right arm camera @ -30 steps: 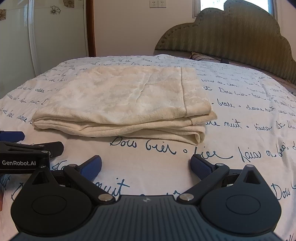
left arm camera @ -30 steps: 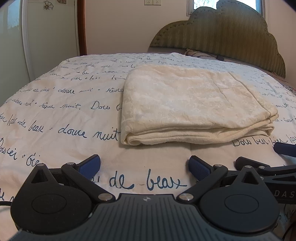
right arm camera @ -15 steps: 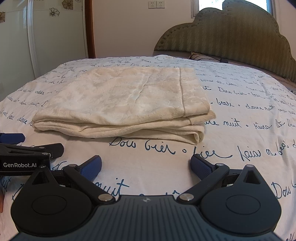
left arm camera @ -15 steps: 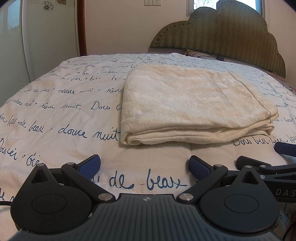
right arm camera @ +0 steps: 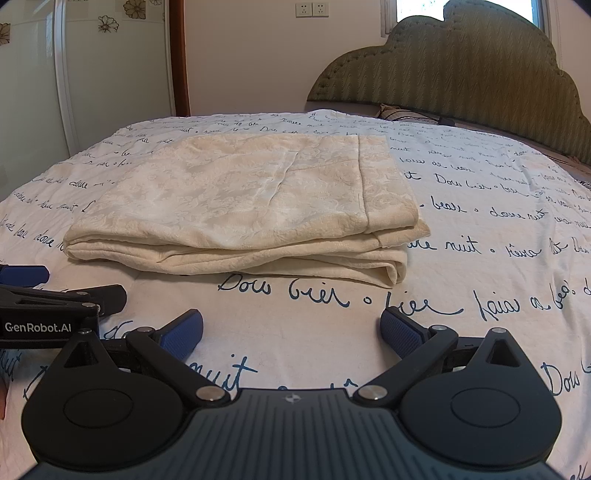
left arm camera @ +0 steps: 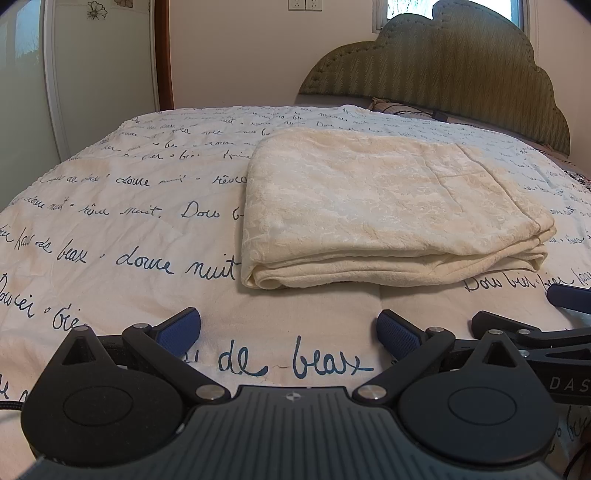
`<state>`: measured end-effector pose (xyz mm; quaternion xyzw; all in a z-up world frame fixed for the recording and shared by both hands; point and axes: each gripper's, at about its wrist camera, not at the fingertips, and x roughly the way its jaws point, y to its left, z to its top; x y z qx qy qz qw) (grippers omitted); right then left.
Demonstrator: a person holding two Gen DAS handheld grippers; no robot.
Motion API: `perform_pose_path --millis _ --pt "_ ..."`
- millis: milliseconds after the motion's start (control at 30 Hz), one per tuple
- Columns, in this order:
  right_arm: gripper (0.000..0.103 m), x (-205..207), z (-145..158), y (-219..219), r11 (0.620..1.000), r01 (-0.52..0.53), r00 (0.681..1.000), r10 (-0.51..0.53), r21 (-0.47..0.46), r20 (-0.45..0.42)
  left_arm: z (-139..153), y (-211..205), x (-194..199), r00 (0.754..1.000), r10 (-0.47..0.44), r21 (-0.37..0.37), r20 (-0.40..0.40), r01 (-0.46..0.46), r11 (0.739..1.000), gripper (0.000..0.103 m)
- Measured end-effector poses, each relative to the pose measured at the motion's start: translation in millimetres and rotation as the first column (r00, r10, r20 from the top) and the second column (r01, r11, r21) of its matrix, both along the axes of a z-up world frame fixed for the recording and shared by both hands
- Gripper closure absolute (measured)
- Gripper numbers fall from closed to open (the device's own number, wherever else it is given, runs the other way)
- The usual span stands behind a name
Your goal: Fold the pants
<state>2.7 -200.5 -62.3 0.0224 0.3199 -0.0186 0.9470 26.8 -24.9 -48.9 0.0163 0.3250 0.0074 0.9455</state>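
a: what sort of place is this?

b: a bedroom in a home. there's a bed (left arm camera: pixel 147 229) under a white cover printed with blue french handwriting, and a padded green headboard (right arm camera: pixel 461 74) with a scalloped top.

a: anything else?

b: a pillow (left arm camera: pixel 391 105) by the headboard, a wardrobe door with flower decals (right arm camera: pixel 110 55), wall sockets (right arm camera: pixel 312 9) and a window (left arm camera: pixel 410 7) behind the headboard.

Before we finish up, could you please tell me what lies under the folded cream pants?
The folded pants rest on the script-printed bedspread. Whatever lies directly beneath them is covered.
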Motion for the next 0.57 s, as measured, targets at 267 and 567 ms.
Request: perform_pose_path --millis 267,567 --pt "0.000 0.1 -0.2 0.0 1.000 0.000 1.000 0.000 -0.001 0.000 0.6 -1.1 -0.9 1.000 0.002 -0.005 -0.002 -0.002 1.000 0.000" --pt "0.000 -0.3 1.1 -0.9 1.000 0.000 1.000 0.000 0.008 -0.001 12.0 13.1 -10.3 1.000 -0.007 -0.086 0.012 0.008 0.996 0.000"
